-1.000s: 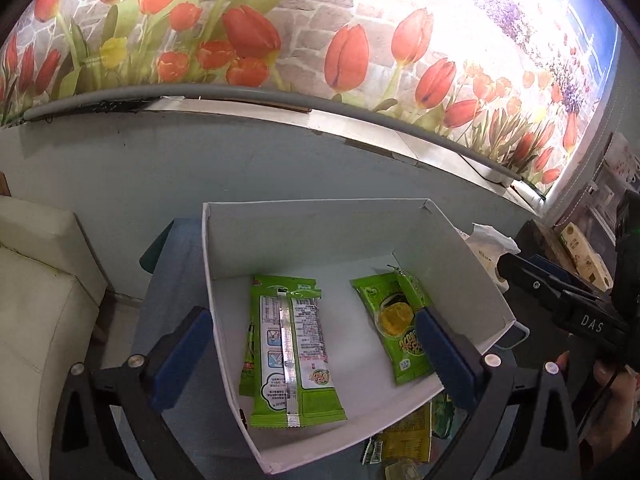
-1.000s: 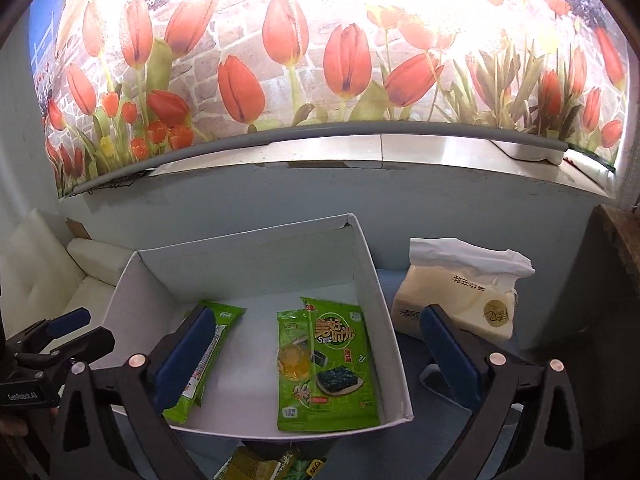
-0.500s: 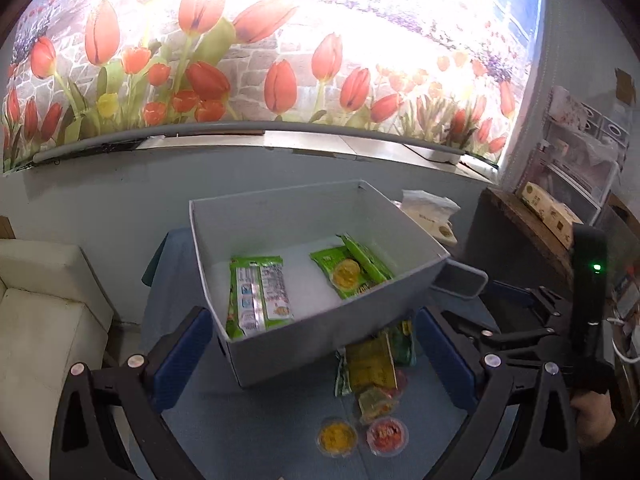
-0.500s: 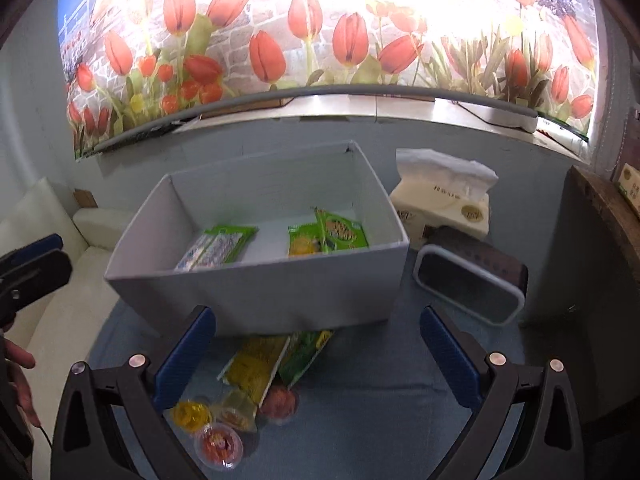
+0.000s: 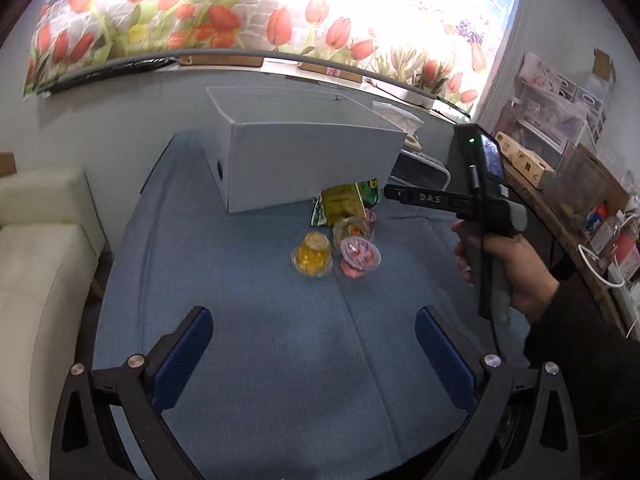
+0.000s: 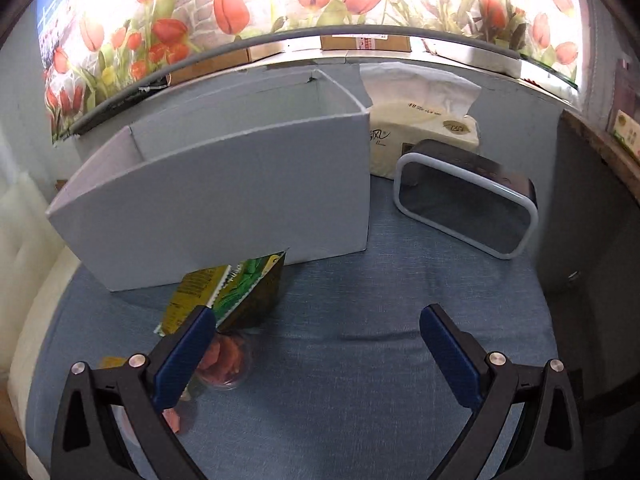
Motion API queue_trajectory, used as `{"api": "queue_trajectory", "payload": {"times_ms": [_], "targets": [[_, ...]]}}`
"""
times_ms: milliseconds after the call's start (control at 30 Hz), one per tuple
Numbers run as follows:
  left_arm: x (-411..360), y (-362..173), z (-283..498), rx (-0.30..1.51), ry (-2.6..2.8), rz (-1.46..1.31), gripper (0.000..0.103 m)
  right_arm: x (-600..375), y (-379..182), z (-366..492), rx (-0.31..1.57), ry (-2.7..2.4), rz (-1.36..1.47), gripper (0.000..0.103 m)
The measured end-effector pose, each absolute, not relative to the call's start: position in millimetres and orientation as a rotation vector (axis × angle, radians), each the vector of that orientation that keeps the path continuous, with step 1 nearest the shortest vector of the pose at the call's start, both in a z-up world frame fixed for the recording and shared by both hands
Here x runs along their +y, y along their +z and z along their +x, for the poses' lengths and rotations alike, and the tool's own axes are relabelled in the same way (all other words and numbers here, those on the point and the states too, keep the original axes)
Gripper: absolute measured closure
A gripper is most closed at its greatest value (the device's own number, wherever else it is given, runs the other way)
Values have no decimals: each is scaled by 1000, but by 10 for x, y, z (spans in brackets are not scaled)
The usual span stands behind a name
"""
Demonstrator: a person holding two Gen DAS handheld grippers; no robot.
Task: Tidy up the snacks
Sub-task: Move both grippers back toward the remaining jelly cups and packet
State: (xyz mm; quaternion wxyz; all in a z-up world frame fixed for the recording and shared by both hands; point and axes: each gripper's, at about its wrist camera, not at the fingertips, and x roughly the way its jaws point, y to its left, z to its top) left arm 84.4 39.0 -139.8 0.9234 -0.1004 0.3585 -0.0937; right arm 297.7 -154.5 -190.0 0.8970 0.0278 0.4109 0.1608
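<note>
A grey open box stands at the back of the blue table; it also shows in the right wrist view. In front of it lie a yellow snack packet and a green one, a yellow jelly cup, a pink jelly cup and another cup. My left gripper is open and empty, low over the near table. My right gripper is open and empty; its left finger stands over a pink cup. The box's inside is hidden.
A tissue pack and a dark grey-rimmed case sit right of the box. A cream sofa lies at the left. A cluttered shelf runs along the right. A tulip mural wall stands behind.
Both grippers have pulled back and down from over the box. The box's inside is now out of sight and the loose packets and cups in front have come into view.
</note>
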Motion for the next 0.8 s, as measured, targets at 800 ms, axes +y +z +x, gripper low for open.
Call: {"api": "queue_trajectory", "payload": {"times_ms": [800], "targets": [[397, -1386, 721, 746, -176, -200, 0, -899, -1905, 2911, 823, 590, 39, 0]]}}
